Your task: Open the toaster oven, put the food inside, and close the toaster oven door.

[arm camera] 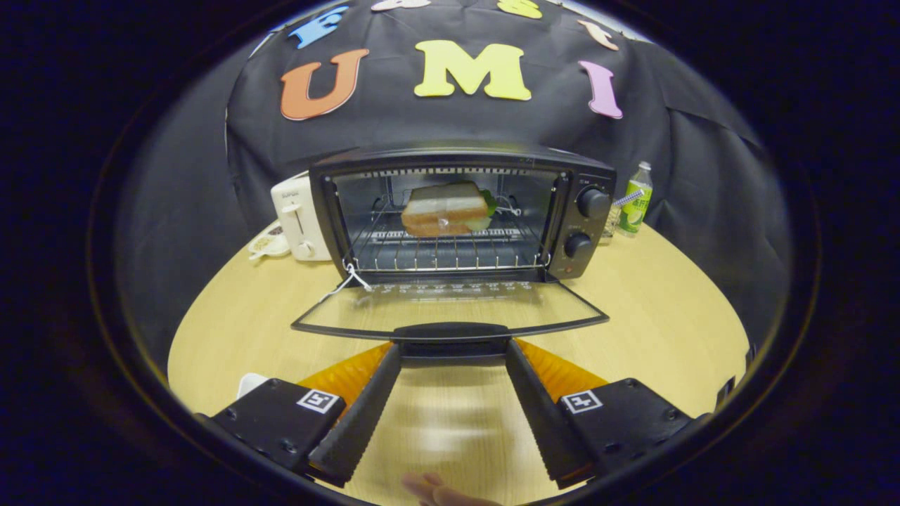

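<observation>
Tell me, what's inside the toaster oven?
A sandwich sits on the wire rack inside the toaster oven. Its filling is mostly hidden. The open tongs are at the door handle.

Sandwich inside oven (door down), hand-held gripper seemingly spread

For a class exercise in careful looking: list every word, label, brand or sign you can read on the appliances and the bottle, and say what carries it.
Nothing reads clearly.
White toaster: small mark, blurred.
Toaster oven knob markings: too small.
Green bottle label: blurred.
Gripper, open at the door handle: square coded tags, no words.
</observation>
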`<state>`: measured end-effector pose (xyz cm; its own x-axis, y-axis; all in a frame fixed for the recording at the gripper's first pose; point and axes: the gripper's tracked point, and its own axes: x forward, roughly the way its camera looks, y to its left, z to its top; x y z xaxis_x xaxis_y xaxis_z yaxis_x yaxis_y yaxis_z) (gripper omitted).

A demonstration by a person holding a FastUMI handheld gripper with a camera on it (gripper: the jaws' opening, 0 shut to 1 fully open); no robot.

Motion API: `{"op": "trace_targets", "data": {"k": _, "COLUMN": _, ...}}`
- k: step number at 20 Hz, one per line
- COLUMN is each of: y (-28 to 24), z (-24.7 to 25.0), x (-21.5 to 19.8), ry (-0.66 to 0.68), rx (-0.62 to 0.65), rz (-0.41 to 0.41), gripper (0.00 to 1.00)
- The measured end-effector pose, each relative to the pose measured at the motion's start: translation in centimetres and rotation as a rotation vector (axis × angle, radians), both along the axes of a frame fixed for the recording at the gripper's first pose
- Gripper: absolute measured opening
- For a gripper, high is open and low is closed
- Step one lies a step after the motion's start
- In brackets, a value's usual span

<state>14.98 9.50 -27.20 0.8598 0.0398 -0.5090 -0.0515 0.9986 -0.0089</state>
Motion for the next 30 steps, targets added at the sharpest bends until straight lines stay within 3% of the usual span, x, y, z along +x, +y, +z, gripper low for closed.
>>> {"op": "trace_targets", "data": {"k": 15, "y": 0.6, "z": 7.0, "x": 3.5, "ry": -0.373, "rx": 0.039, "rz": 0.005, "gripper": 0.98}}
{"op": "trace_targets", "data": {"k": 25, "y": 1.2, "z": 9.1, "x": 6.0, "ry": -0.469, "rx": 0.039, "rz": 0.032, "gripper": 0.98}}
{"op": "trace_targets", "data": {"k": 30, "y": 0.1, "z": 11.1, "x": 5.8, "ry": -0.524, "rx": 0.038, "rz": 0.0, "gripper": 0.98}}
